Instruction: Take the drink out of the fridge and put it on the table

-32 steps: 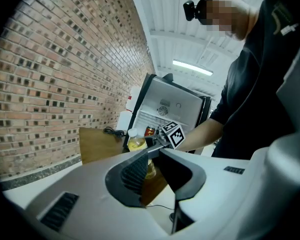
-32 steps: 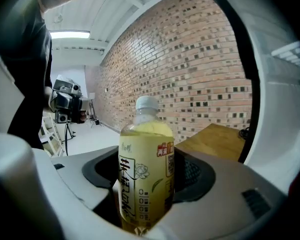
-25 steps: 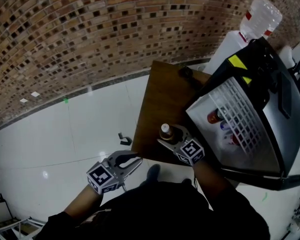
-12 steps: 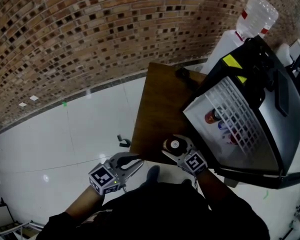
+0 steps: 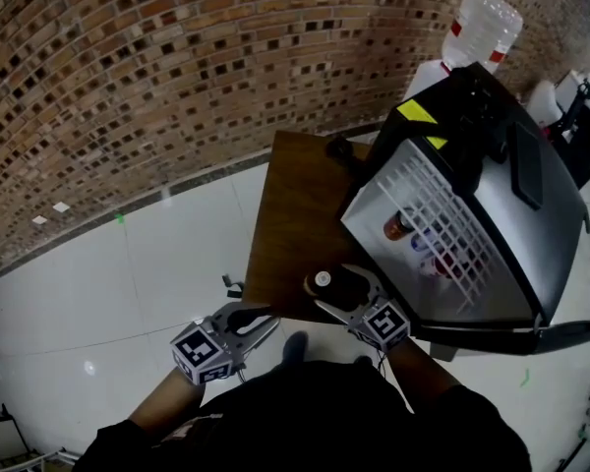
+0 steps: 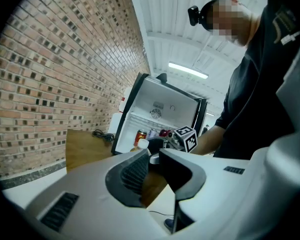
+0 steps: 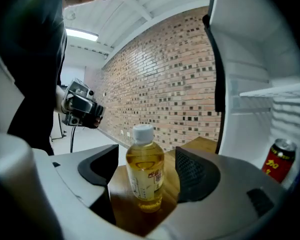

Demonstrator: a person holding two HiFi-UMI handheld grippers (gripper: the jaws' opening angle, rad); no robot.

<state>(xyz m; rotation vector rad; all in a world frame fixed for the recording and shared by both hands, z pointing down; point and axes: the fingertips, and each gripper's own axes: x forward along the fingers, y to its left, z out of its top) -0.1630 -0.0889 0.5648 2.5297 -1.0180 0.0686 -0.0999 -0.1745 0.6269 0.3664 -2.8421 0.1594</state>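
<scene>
As the jaws of the right hand-held gripper (image 7: 147, 155) have just been opening, one bottle (image 7: 144, 176) is left free between them; the left hand-held gripper (image 6: 153, 154) is closed.

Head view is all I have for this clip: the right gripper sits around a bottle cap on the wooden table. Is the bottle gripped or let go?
Observer: Let go. In the right gripper view the right gripper's jaws have just been opening, and both pads stand clear of the bottle.
Operator: Does it stand by itself?
Observer: Yes, upright on the table, leaning on neither jaw.
Operator: What is in it?
Observer: Clear yellow liquid up to the shoulder, under a white cap.
</scene>
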